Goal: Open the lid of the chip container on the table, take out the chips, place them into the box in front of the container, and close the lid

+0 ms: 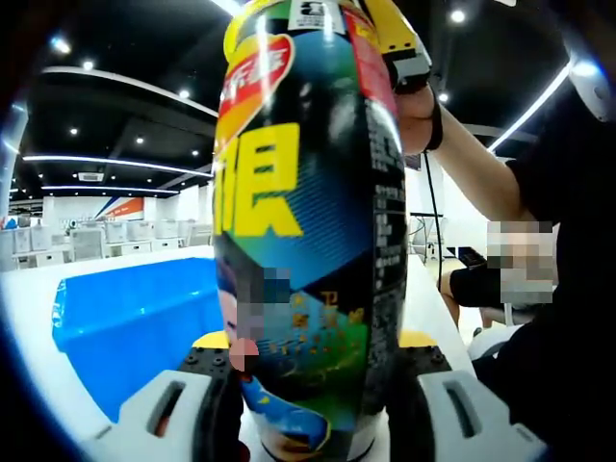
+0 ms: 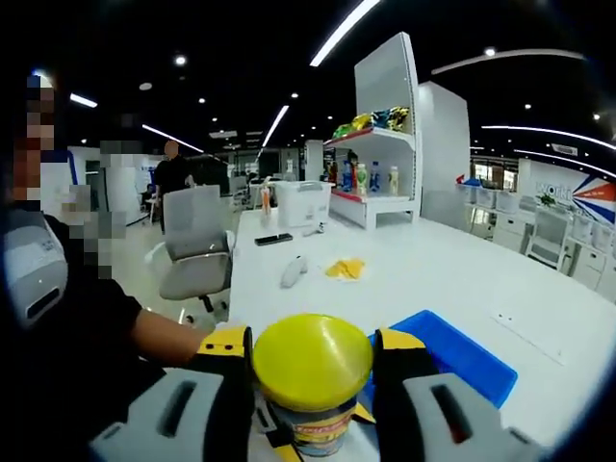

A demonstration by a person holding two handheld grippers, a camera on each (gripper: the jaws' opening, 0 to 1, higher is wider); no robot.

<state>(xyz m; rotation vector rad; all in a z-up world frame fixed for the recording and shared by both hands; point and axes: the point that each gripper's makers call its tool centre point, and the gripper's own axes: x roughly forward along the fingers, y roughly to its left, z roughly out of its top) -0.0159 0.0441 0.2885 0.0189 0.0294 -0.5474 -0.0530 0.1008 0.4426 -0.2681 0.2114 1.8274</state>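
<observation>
One chip container (image 1: 308, 241), both grippers on it, lid on.
Tall can w/ blue-green print, red logo, standing on white bench (image 2: 433, 260); left gripper (image 1: 313, 385) fingers clamp its lower body, right gripper (image 2: 313, 385) fingers clamp the yellow lid (image 2: 313, 361). One blue box (image 1: 135, 322) just beside. Right gripper view adds yellow chips (image 2: 345, 269) farther on bench.

left hand-held gripper (image 1: 306, 385) | clamps chip container (image 1: 308, 231) | blue box (image 1: 135, 322) behind
</observation>
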